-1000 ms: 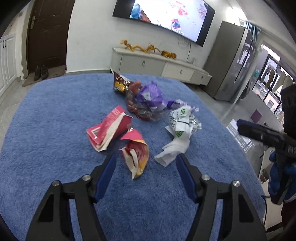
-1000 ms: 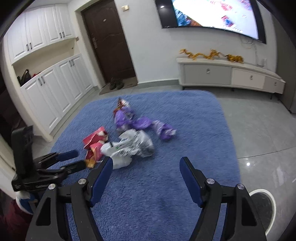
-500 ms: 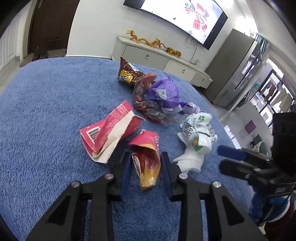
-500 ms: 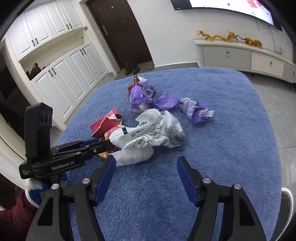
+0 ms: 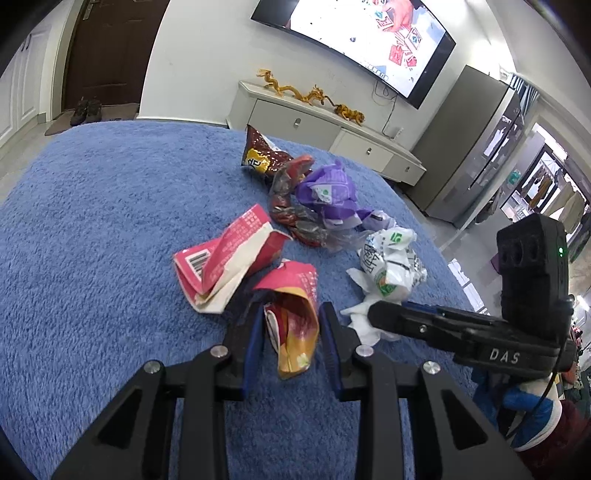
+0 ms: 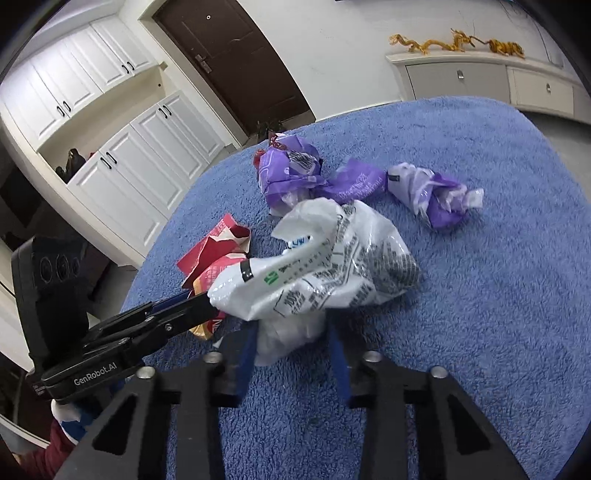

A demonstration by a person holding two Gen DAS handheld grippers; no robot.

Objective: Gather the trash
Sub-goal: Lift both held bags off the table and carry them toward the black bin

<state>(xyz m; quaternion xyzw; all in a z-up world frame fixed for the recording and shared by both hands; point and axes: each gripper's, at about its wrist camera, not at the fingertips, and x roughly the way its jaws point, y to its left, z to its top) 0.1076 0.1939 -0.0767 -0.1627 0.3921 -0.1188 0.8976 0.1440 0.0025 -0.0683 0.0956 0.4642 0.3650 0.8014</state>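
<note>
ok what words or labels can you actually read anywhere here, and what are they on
"DAS": on the side of the right gripper, seen from the left wrist.
"GenRobot.AI": on the side of the left gripper, seen from the right wrist.
White plastic bag: green logo and black print, not readable.
Pink wrapper: a barcode, digits too small.
Brown snack bag: a yellow character, unclear.
Purple wrapper: faint print, blurred.
TV: pictures only.

The left gripper [image 5: 290, 334] now clamps the red-and-yellow wrapper [image 5: 293, 321]; the right gripper's [image 6: 291, 349] jaws have just been closing, apparently pinching the white bag [image 6: 314, 266].
</note>
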